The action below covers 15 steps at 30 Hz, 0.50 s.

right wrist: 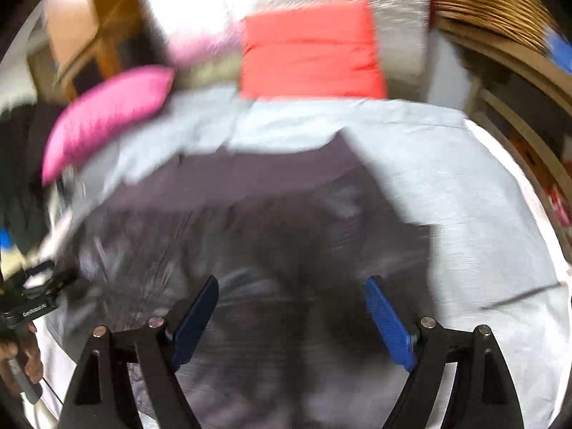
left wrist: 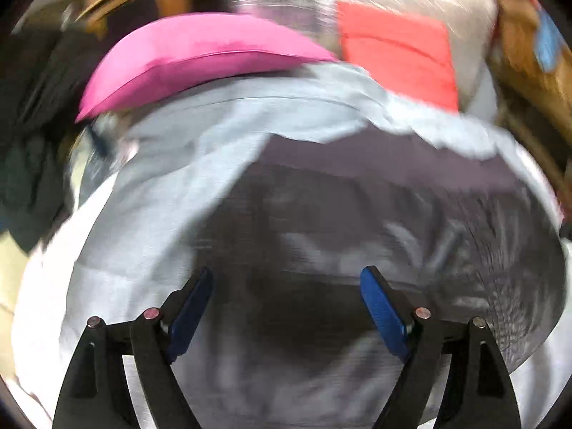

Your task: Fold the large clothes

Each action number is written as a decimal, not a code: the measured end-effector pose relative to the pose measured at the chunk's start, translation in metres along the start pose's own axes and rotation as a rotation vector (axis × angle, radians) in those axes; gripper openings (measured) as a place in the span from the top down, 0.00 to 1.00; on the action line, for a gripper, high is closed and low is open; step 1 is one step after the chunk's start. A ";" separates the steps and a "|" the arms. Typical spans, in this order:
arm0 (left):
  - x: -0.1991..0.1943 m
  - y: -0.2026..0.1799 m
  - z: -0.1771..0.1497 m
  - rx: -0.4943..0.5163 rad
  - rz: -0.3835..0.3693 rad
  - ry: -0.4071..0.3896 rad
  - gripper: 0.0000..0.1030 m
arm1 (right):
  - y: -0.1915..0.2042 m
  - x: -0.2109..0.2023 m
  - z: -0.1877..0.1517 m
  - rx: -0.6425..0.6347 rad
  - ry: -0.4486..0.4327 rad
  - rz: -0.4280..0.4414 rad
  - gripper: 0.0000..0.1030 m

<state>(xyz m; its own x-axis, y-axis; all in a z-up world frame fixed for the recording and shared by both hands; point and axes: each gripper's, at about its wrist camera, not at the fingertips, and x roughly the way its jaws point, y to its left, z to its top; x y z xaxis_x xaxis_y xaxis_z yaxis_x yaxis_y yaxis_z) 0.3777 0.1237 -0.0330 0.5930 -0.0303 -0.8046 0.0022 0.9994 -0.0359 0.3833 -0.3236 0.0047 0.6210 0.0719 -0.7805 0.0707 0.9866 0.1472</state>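
- Dark grey garment point(left wrist: 357, 221) point(right wrist: 250, 236): spread flat on the light grey sheet point(left wrist: 161, 178) point(right wrist: 447, 186) that covers the bed; it fills the near middle of the bed in both views, its far edge running straight across well short of the pillows; both pictures are motion-blurred, so its folds and kind cannot be told.
- Left gripper point(left wrist: 286, 307): jaws wide apart, blue pads point(left wrist: 384, 314) empty; it hangs over the near part of the garment; whether it touches the cloth cannot be told.
- Right gripper point(right wrist: 291, 314): jaws likewise wide apart, blue pads point(right wrist: 389, 325) holding nothing, above the garment's near part.
- Left hand point(right wrist: 21, 361): visible at the left edge of the right wrist view, gripping the black handle of its tool beside the garment's left edge.
- Pink pillow point(left wrist: 200, 53) point(right wrist: 107, 114): at the far left corner of the bed, resting on the sheet.
- Red pillow point(left wrist: 397, 50) point(right wrist: 311, 50): at the far edge of the bed, right of the pink one, apart from the garment.
- Wicker basket point(right wrist: 489, 10): beyond the bed's far right corner.
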 end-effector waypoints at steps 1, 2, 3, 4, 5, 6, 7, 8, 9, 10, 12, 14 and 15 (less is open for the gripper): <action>0.001 0.025 0.002 -0.059 -0.007 0.005 0.18 | -0.020 -0.004 0.003 0.041 -0.009 -0.007 0.16; 0.004 0.041 0.003 -0.092 -0.005 0.011 0.18 | -0.040 -0.003 0.005 0.084 0.002 -0.001 0.16; 0.009 0.055 0.004 -0.126 -0.003 0.022 0.18 | -0.057 0.000 0.006 0.120 0.023 0.014 0.16; 0.015 0.066 0.002 -0.153 -0.006 0.035 0.18 | -0.075 0.005 0.005 0.164 0.051 0.035 0.16; 0.019 0.070 -0.001 -0.165 -0.016 0.046 0.18 | -0.085 0.009 0.000 0.185 0.072 0.053 0.17; 0.024 0.072 -0.003 -0.166 -0.037 0.058 0.18 | -0.087 0.010 -0.003 0.189 0.085 0.068 0.22; 0.028 0.070 -0.007 -0.154 -0.055 0.066 0.18 | -0.091 0.010 -0.009 0.190 0.096 0.085 0.31; 0.029 0.068 -0.010 -0.138 -0.062 0.067 0.18 | -0.094 0.013 -0.014 0.190 0.109 0.108 0.36; 0.030 0.065 -0.012 -0.119 -0.059 0.065 0.18 | -0.093 0.015 -0.018 0.190 0.118 0.114 0.48; 0.033 0.061 -0.013 -0.102 -0.057 0.072 0.19 | -0.091 0.017 -0.022 0.183 0.133 0.115 0.62; 0.044 0.053 -0.009 -0.087 -0.083 0.095 0.57 | -0.084 0.018 -0.025 0.153 0.148 0.106 0.68; 0.048 0.049 -0.006 -0.097 -0.077 0.108 0.69 | -0.074 0.014 -0.020 0.117 0.138 0.094 0.88; 0.049 0.048 -0.003 -0.097 -0.062 0.104 0.73 | -0.069 0.008 -0.017 0.096 0.122 0.076 0.90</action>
<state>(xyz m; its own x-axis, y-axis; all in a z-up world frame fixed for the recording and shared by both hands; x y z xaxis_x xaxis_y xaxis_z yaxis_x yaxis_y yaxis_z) 0.4045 0.1702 -0.0761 0.5074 -0.0991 -0.8560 -0.0442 0.9891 -0.1408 0.3702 -0.3886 -0.0220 0.5280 0.1685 -0.8324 0.1052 0.9596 0.2609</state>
